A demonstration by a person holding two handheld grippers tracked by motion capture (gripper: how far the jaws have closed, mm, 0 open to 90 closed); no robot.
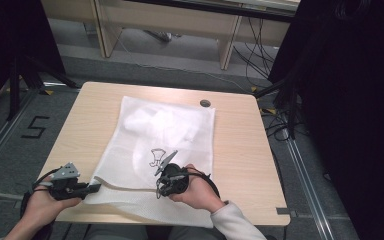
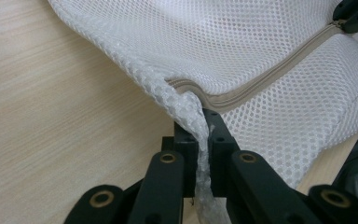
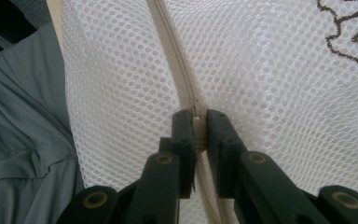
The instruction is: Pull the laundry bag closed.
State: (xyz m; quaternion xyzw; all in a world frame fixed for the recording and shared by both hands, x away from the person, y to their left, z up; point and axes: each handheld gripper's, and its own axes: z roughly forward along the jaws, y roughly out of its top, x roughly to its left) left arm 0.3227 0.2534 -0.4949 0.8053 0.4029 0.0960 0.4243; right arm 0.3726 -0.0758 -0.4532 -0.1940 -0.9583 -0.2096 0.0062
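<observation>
So there's a white mesh bag (image 1: 160, 145) lying flat on the table (image 1: 240, 150), and through the mesh you can make out something pale and white bunched up inside, way past both sets of jaws toward the far end, can't tell what it is though. The left gripper (image 2: 204, 135) has its jaws pinched tight on the bag's corner, right where the beige zipper (image 2: 261, 79) starts, with the mesh squished into a ridge between the pads. The right gripper (image 3: 196, 126) is clamped narrow on the zipper line too, on what looks like the slider, bag mesh spreading out on both sides of its fingers (image 3: 182, 130).
</observation>
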